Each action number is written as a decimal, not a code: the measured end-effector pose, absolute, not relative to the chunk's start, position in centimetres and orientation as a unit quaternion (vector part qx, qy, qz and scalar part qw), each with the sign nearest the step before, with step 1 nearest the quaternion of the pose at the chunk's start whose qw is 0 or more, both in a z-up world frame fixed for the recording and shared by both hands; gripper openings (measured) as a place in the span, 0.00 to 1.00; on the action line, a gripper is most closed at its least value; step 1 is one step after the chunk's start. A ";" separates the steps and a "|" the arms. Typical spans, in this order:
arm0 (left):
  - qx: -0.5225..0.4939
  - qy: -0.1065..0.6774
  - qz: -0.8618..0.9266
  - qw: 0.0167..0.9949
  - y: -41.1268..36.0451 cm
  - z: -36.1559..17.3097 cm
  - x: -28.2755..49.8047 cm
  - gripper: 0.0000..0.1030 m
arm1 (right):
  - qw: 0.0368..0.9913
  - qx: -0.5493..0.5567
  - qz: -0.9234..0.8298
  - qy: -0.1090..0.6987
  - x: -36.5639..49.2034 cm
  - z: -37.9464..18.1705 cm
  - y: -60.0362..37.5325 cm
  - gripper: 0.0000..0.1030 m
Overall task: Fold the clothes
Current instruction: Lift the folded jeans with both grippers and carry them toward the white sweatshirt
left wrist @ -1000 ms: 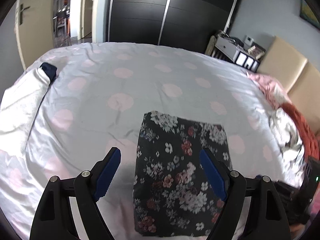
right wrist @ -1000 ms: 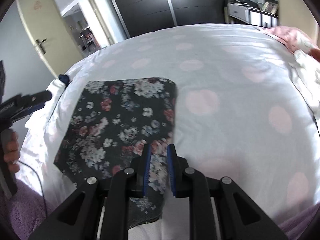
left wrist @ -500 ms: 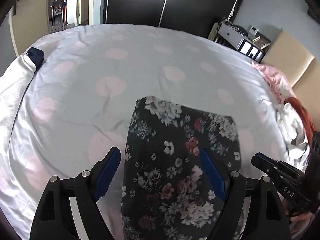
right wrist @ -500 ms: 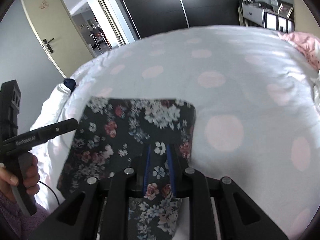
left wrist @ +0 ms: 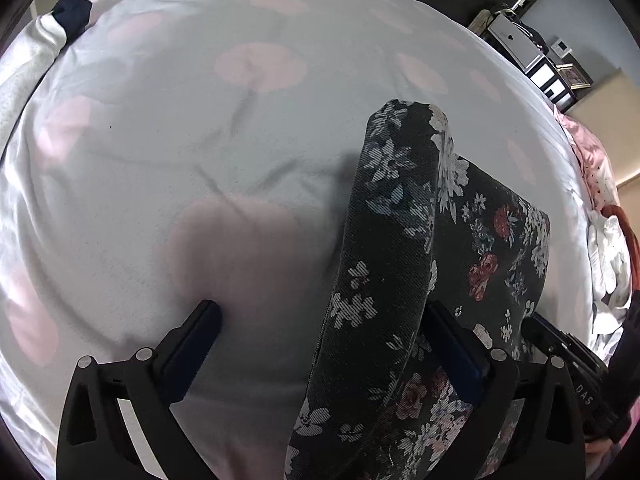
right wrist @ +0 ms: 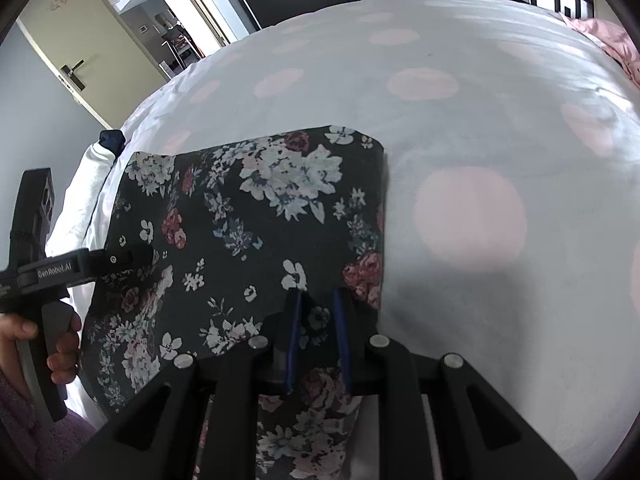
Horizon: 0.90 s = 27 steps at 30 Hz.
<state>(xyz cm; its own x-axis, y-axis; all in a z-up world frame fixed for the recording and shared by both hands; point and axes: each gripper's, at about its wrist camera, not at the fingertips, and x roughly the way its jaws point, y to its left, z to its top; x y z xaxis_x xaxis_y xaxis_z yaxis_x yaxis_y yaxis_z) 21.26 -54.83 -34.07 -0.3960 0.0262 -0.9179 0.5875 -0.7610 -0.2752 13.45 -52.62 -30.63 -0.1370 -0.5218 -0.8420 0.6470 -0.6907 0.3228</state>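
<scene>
**Floral garment mid-fold on the bed**

We note the floral garment (right wrist: 256, 216) lying on the bed (right wrist: 480, 120) near its left edge, dark cloth on the white, pink-dotted cover. Our right gripper (right wrist: 316, 336) has its jaws drawn narrow and pinching the garment's near edge; cloth fills the gap between the blue pads. Our left gripper (left wrist: 320, 356) stands wide, its left finger (left wrist: 192, 344) resting against the bare cover. A raised, rolled fold of the garment runs up between its fingers; whether the right finger touches the cloth we cannot tell, since the fold hides it. In the right wrist view a hand (right wrist: 60, 344) holds the left gripper's handle at the garment's left side. A white garment with a navy cuff (left wrist: 72, 12) lies at the bed's far left corner.
</scene>
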 end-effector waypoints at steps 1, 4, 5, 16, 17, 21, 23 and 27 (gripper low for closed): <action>0.519 0.295 -0.782 0.178 -54.8 -34.0 21.3 0.99 | 0.389 0.533 -0.750 0.054 13.3 -30.7 -52.5 0.17; 0.520 0.294 -0.782 0.175 -54.7 -33.9 21.4 0.99 | 0.389 0.538 -0.746 0.044 13.0 -30.8 -52.2 0.16; 0.520 0.291 -0.784 0.175 -54.5 -33.7 21.4 0.99 | 0.389 0.538 -0.746 0.046 13.0 -30.8 -52.3 0.16; 0.528 0.307 -0.786 0.101 -53.2 -33.2 21.5 0.96 | 0.389 0.558 -0.733 0.000 12.1 -30.1 -49.5 0.19; 0.534 0.308 -0.782 0.094 -53.1 -33.6 21.4 0.96 | 0.387 0.564 -0.730 -0.003 11.9 -30.2 -49.2 0.21; 0.552 0.295 -0.777 0.071 -52.7 -34.2 20.7 0.96 | 0.395 0.579 -0.713 -0.017 10.6 -30.3 -47.5 0.39; 0.548 0.294 -0.781 0.056 -52.8 -34.0 20.3 0.96 | 0.399 0.595 -0.696 -0.042 9.5 -31.0 -46.9 0.44; 0.542 0.292 -0.788 0.028 -53.0 -33.8 19.6 0.79 | 0.397 0.637 -0.654 -0.092 8.3 -33.1 -45.8 0.46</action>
